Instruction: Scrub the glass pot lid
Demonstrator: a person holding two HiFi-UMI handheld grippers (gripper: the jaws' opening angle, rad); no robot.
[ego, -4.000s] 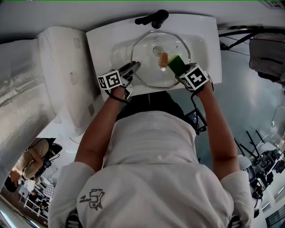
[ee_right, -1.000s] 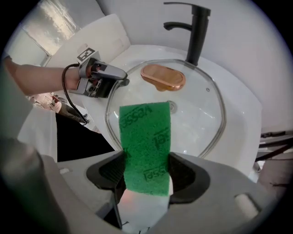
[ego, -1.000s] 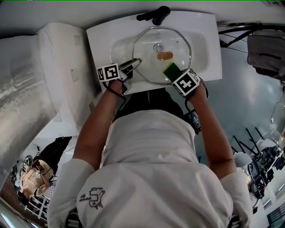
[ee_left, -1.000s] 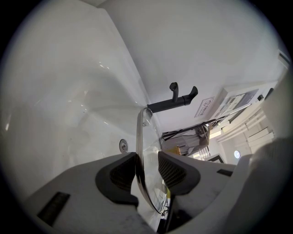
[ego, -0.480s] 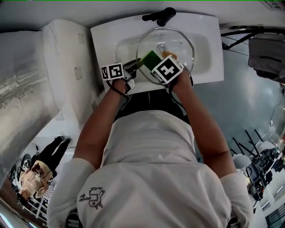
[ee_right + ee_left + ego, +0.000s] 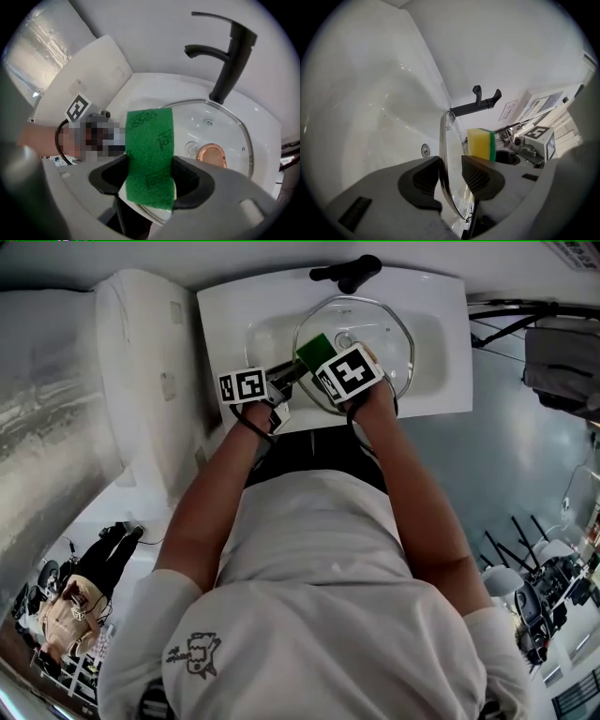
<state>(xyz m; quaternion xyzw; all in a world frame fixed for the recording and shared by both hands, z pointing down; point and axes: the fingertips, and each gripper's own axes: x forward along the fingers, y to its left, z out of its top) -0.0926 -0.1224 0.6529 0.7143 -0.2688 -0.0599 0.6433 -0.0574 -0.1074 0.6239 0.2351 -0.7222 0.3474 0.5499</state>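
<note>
**Lid pinched at its rim, sponge alongside**
The left gripper (image 6: pixel 287 372) has its jaws closed on the left rim of the lid (image 6: pixel 377 332), over the sink (image 6: pixel 441 352). The right gripper (image 6: pixel 150 181) clamps a sponge (image 6: pixel 316 350) just beside them

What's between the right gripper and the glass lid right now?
The sponge, clamped in the right gripper, over the glass lid near its rim; clearest in the right gripper view.

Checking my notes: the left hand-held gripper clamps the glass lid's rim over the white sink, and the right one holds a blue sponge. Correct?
The sponge in the right hand-held gripper is green, not blue; the right gripper view shows it. The left hand-held gripper does clamp the glass lid by its rim over the white sink.
</note>
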